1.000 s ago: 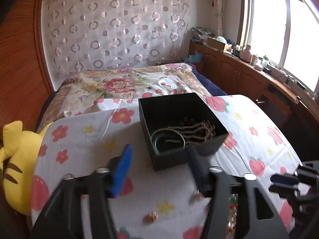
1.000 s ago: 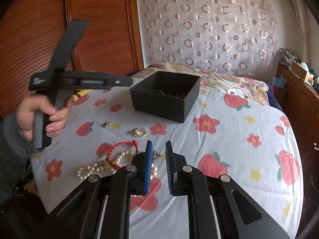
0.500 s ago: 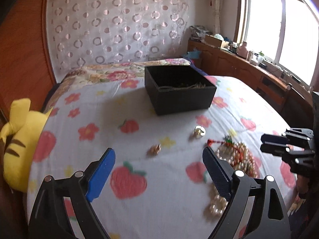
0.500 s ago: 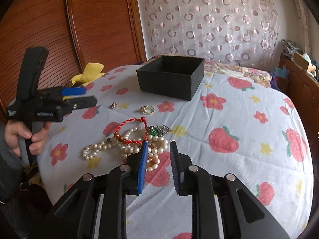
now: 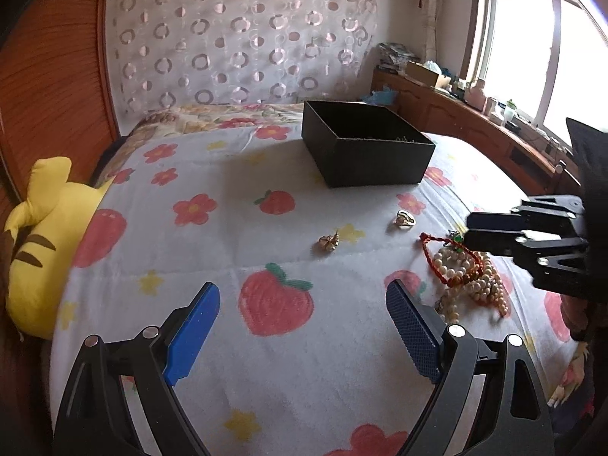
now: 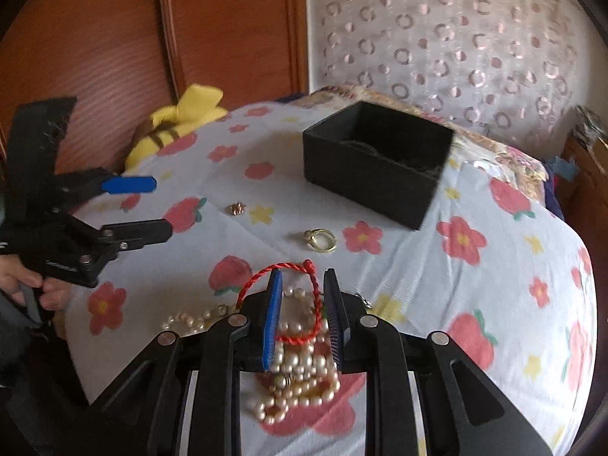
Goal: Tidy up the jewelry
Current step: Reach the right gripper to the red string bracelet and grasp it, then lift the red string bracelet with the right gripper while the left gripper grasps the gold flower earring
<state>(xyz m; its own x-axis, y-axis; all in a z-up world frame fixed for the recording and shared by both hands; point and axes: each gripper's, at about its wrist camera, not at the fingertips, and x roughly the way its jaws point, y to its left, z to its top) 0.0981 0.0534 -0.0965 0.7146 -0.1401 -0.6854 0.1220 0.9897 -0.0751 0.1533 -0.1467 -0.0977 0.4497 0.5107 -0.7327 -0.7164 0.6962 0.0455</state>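
We hold our right tongs [image 6: 302,288] part-spread, straddling the twisted red cord bracelet [image 6: 304,304] atop the loose cream pearl strand [image 6: 300,372]. Both look light, limp and slippery; the cord's loop seems the surest place to pinch. Our left tongs [image 5: 302,317] gape wide, clasping nothing. No writing is legible.

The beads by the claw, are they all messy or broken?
Messy, not visibly broken. The pearl necklace lies in a tangled heap with the red cord bracelet looped over it, under the right claw. A gold ring and small earring sit loose outside the black box.
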